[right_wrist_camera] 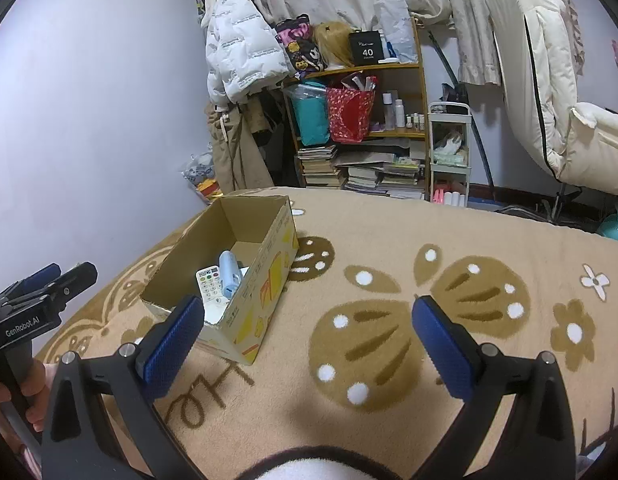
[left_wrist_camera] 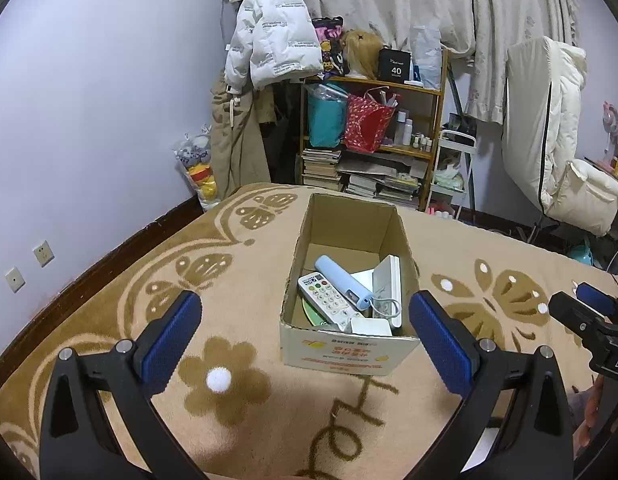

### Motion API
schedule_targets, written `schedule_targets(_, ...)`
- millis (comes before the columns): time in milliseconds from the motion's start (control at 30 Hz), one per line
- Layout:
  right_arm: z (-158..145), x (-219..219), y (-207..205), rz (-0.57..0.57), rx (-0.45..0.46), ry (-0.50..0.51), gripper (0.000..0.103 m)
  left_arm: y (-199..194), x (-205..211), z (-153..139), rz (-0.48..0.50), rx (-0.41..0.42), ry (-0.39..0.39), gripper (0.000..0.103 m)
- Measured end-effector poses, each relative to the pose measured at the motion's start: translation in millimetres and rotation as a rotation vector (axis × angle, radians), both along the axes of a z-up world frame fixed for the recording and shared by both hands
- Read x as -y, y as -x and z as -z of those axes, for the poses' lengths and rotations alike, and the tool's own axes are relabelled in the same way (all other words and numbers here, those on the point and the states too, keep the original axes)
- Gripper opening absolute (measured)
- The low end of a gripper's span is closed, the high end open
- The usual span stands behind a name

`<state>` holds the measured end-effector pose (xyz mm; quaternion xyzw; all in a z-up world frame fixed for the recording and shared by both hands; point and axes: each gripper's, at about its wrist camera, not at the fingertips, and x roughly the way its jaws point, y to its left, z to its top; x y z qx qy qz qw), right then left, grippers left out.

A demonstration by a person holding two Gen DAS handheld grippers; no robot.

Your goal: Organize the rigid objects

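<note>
An open cardboard box (left_wrist_camera: 349, 350) stands on the patterned blanket, straight ahead of my left gripper (left_wrist_camera: 305, 316). Inside lie a white remote control (left_wrist_camera: 329, 298), a light blue cylindrical device (left_wrist_camera: 343, 282) with a cable, a white flat device (left_wrist_camera: 389, 284) leaning on the right wall, a small white box (left_wrist_camera: 371, 326) and a green disc (left_wrist_camera: 307, 312). My left gripper is open and empty, just short of the box. My right gripper (right_wrist_camera: 307, 316) is open and empty over the blanket, right of the box (right_wrist_camera: 265, 292). The remote (right_wrist_camera: 209, 286) and blue device (right_wrist_camera: 229, 274) show there too.
A tan blanket (left_wrist_camera: 237, 400) with brown butterflies and flowers covers the bed. Beyond it stand a wooden shelf (left_wrist_camera: 373, 120) with bags, bottles and books, hanging coats (left_wrist_camera: 269, 28), a white cart (right_wrist_camera: 449, 152) and a folded white duvet (right_wrist_camera: 549, 80). A wall (left_wrist_camera: 89, 120) runs along the left.
</note>
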<state>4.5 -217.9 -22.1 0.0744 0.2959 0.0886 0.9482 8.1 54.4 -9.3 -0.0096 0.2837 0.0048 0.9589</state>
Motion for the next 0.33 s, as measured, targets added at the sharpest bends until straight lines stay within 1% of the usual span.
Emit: schedule_targets(333, 1.2, 0.1, -0.8, -0.004, -0.003, -0.001, 0.103, 2.8, 5.2, 0.1, 0.018, 0.007, -0.021, 0.102)
